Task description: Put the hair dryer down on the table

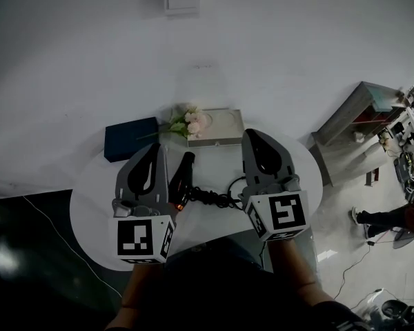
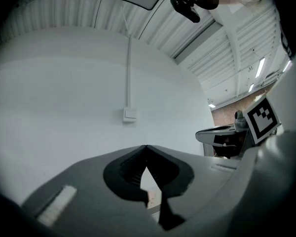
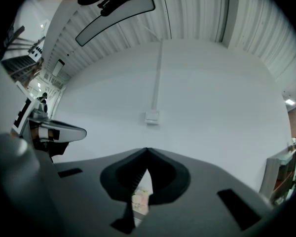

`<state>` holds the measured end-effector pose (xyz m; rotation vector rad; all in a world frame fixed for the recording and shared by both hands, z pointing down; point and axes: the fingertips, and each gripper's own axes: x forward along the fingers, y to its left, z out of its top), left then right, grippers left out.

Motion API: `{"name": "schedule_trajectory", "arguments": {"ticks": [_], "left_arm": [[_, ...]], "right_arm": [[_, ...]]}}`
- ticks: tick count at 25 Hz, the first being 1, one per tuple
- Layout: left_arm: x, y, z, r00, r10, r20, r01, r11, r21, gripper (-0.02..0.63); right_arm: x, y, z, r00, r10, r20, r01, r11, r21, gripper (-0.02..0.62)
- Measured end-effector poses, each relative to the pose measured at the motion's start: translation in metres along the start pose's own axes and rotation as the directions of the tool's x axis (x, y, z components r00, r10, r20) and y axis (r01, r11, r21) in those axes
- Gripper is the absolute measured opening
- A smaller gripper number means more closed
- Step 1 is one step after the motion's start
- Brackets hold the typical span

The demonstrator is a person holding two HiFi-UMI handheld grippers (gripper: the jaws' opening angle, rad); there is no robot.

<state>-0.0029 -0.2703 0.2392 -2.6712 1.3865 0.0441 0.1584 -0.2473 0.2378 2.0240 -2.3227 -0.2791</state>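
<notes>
Hair dryer [image 1: 183, 181] seemingly lies on round white table [image 1: 90, 193] by wall [image 1: 297, 47].

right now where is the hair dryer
In the head view the hair dryer lies on the table between the left gripper and the right gripper, in front of the flowers.
</notes>
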Motion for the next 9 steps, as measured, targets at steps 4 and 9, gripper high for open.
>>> {"name": "schedule_trajectory", "arguments": {"ticks": [4,9], "left_arm": [[-0.003,0.002,-0.003,1.000,-0.007,0.003,0.007,1.000,-0.004,0.012],[-0.006,0.007,-0.005,1.000,-0.014,0.004,0.014,1.000,-0.011,0.012]], "right_arm": [[-0.001,0.007,-0.004,1.000,0.003,-0.013,-0.003,1.000,0.001,0.012],[0.002,0.013,-0.005,1.000,0.004,-0.018,-0.005,1.000,-0.005,0.012]]}}
